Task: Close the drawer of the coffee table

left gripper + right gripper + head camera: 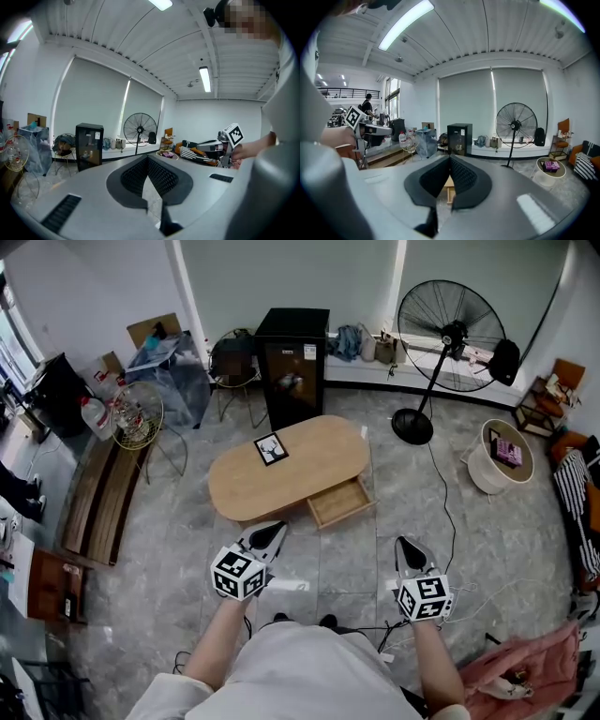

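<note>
Head view, open drawer ahead of right gripper, well apart

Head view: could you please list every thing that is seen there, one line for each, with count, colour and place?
coffee table: 1, light wood, centre of the room
drawer: 1, light wood, pulled open on the table's near side
picture card: 1, black and white, on the tabletop
cabinet: 1, black, behind the table
standing fan: 1, black, back right
round tub: 1, white, on the floor right of the table
bench: 1, brown wood, left side
pink cloth: 1, pink, bottom right
left hand-held gripper: 1, black with white marker cube, shut and empty, near the table's front
right hand-held gripper: 1, same colours, shut and empty, short of the drawer
</note>
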The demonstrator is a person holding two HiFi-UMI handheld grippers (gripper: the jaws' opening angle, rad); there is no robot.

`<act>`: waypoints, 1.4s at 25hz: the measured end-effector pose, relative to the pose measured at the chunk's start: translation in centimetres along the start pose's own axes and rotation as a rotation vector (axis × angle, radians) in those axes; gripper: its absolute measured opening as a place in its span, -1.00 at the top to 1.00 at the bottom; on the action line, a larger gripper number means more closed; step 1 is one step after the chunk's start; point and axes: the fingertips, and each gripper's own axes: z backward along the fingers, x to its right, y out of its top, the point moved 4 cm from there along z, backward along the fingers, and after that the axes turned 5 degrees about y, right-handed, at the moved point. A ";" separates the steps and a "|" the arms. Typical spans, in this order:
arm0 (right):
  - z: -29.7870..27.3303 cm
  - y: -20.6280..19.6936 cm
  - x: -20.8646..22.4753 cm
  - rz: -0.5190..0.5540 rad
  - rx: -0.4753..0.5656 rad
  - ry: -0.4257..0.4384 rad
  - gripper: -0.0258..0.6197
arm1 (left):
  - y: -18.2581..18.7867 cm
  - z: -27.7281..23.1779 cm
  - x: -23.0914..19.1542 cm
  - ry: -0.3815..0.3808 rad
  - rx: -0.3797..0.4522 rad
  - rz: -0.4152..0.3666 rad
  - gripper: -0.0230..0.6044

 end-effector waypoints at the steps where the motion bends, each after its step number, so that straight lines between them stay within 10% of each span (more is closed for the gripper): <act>1: 0.2 -0.1 0.3 -0.002 -0.001 0.004 0.89 | -0.1 -0.1 0.3 0.003 -0.001 0.000 0.91; 20: -0.4 -1.8 5.4 -0.014 -0.035 0.067 0.89 | -0.7 -3.2 2.9 0.068 -0.006 0.025 0.91; 35: -8.9 -0.6 5.7 -0.028 -0.088 0.017 0.89 | 0.6 -9.0 -5.1 0.007 -0.035 0.033 0.91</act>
